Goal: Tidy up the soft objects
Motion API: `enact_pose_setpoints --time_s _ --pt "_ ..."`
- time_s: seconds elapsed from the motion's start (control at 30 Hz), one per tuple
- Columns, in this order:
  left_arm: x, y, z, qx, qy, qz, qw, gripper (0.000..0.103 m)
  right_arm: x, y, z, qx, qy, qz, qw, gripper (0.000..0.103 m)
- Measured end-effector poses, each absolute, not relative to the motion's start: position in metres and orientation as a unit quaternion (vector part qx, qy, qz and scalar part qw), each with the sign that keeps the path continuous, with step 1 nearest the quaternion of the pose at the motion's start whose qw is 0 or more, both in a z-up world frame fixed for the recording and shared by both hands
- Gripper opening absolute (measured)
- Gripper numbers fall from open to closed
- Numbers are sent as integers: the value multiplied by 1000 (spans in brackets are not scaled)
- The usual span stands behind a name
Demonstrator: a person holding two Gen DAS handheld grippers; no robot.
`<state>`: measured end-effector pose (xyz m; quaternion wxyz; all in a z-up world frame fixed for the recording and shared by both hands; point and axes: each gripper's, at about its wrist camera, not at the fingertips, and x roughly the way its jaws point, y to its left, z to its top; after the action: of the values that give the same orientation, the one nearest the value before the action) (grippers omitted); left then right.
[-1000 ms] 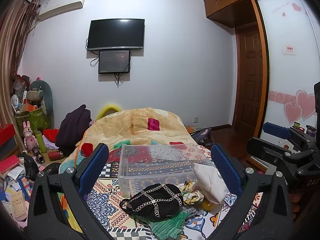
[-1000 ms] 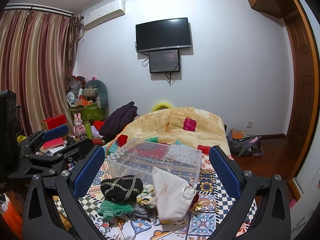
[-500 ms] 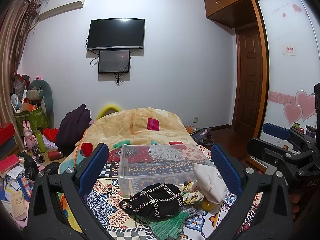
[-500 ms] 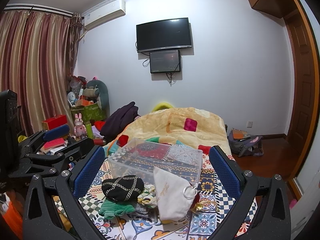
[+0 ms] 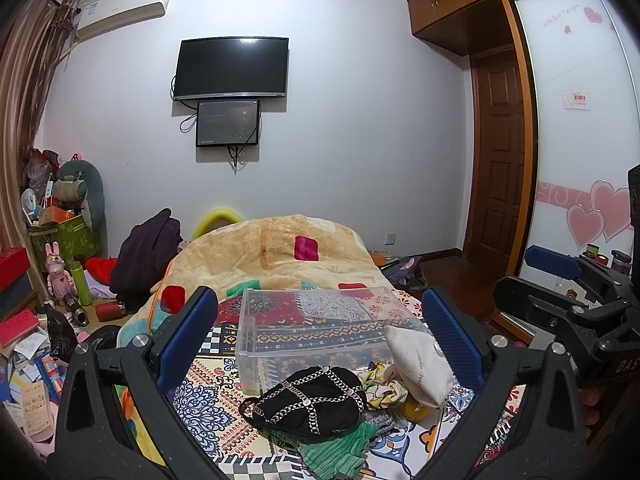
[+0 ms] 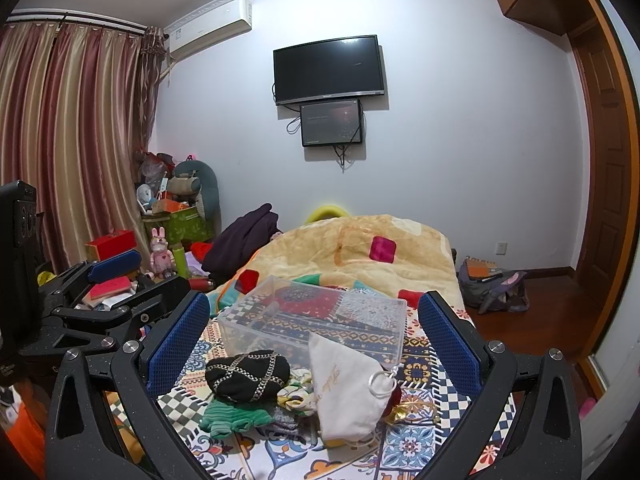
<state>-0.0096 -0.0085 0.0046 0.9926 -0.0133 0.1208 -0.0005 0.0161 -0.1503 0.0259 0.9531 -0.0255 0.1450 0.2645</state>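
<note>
So I've got both grippers up over the near end of the bed, side by side. My left gripper [image 5: 320, 336] is spread wide, blue pads far apart, nothing in it. Same deal with my right gripper [image 6: 312, 340]: wide open and empty. From the left camera the right one shows off at the far right edge, and the right camera catches the left one at its left edge.

The soft stuff is all in one little heap on the patterned bedspread [image 5: 208, 400], right in front of me. There's a black pouch [image 5: 312, 400] with a silver chain criss-cross on it, sitting on top of a green knit piece [image 5: 332, 452]. To the right of that is a white drawstring bag [image 6: 344, 392], kind of propped up and leaning, with a metal ring on its cord. Between the two there's a crumpled floral cloth [image 5: 380, 388], and something red and gold pokes out at the right of the white bag, can't tell what it is.

Just behind the heap sits a clear plastic bin [image 5: 320, 320], empty, so you can see the bedspread pattern through it. The white bag rests up against its near right corner, as far as I can tell.

Farther back there's a yellow blanket [image 6: 360, 248] bunched up on the bed, a dark jacket [image 6: 244, 240] on the left, and a TV [image 6: 328, 68] on the far wall.
</note>
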Motion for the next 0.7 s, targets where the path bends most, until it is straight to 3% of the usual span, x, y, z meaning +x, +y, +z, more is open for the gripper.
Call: enact_pose_setpoints --time_s 0.37,0.7 --pt "-2 -7 1 -7 143 -15 990 103 25 -155 16 -22 165 265 950 103" --pt "37 13 -55 -31 251 -27 967 103 53 -162 -22 -14 239 246 939 103"
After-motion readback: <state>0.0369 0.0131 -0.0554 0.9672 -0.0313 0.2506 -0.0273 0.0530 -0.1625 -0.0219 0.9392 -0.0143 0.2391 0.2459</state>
